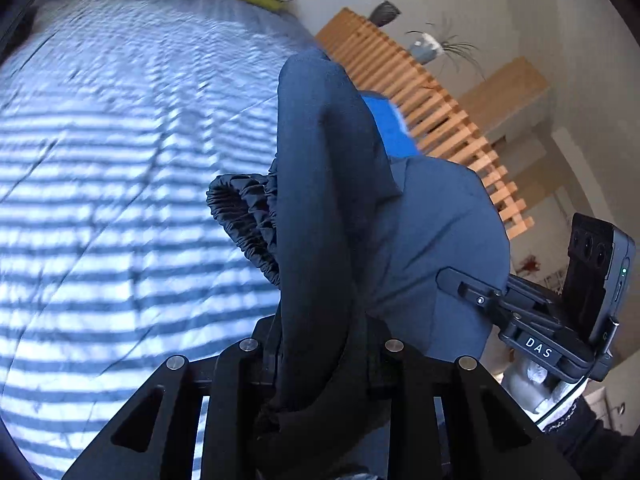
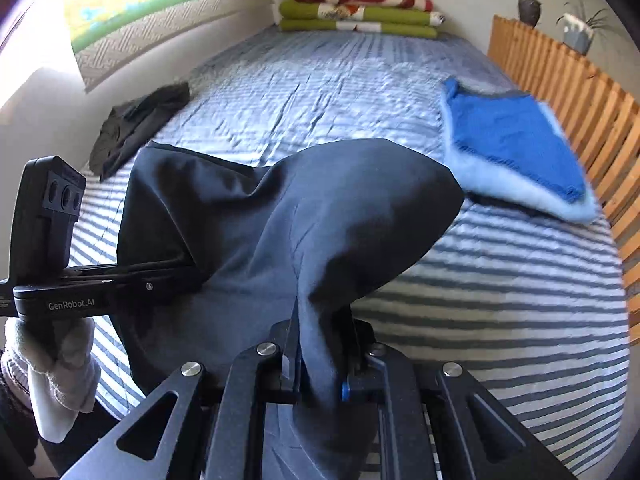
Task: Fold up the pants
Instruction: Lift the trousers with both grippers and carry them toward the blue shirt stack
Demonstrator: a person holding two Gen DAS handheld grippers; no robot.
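Note:
The dark navy pants [image 1: 332, 200] hang bunched above the striped bed cover [image 1: 100, 200], held up by both grippers. Their gathered elastic band [image 1: 248, 220] sticks out to the left. In the left wrist view, my left gripper [image 1: 316, 344] is shut on a thick fold of the fabric, which hides its fingertips. My right gripper [image 1: 444, 276] reaches in from the right, its tips pressed into the cloth. The right wrist view shows my right gripper [image 2: 320, 344] shut on a narrow fold of the pants [image 2: 320, 216]. There my left gripper [image 2: 192, 268] enters from the left, held by a gloved hand [image 2: 52, 352].
A folded blue and white blanket [image 2: 516, 148] lies on the bed's right side by a wooden slat rail [image 2: 560, 80]. A crumpled dark garment [image 2: 136, 128] sits by the left wall. Folded green and red blankets [image 2: 360, 12] are stacked at the far end. Potted plants [image 2: 576, 32] stand beyond the rail.

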